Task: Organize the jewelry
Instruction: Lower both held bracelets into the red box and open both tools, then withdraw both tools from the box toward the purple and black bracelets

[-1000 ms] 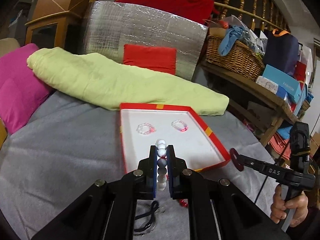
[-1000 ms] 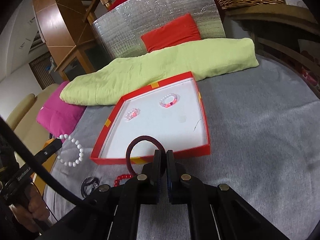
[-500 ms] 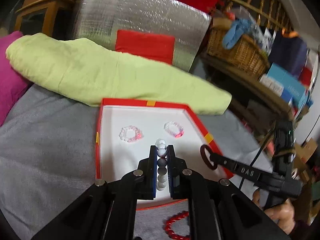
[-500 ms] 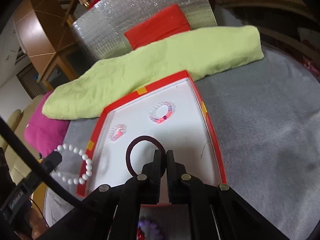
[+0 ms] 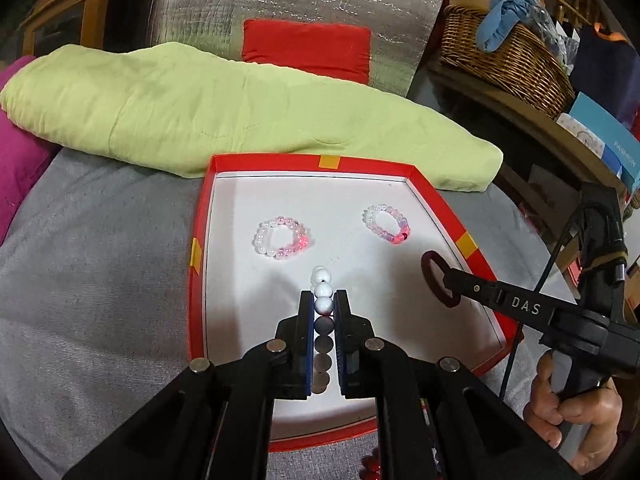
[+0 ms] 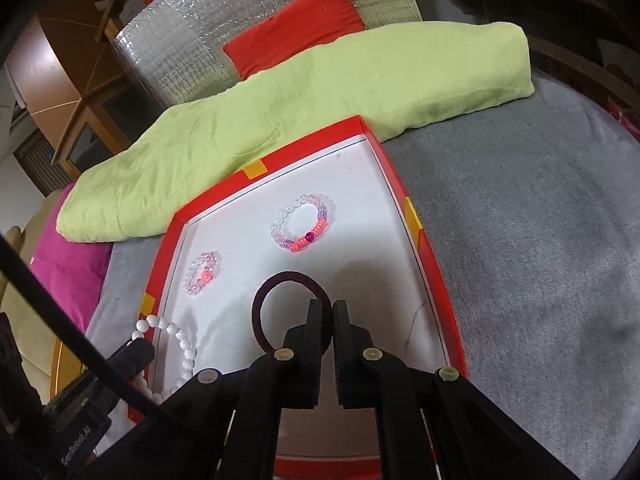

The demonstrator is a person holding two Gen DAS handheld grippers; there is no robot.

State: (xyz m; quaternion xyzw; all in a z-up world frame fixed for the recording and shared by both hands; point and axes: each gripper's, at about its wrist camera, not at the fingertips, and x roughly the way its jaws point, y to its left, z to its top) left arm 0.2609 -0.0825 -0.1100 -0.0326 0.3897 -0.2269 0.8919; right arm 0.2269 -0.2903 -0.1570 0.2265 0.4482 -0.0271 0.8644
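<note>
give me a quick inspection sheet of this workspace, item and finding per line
surface: grey cloth under a red tray with a white floor
job's things: two pink bead bracelets in the tray, one left, one right; white pearl bracelet and dark hair tie held over it
clutter: red beads just in front of the tray
grippers: left gripper shut on the pearl bracelet; right gripper shut on the hair tie
cables: black cable by the right gripper's handle
surroundings: green cushion, silver foil panel, wicker basket, pink cushion
</note>
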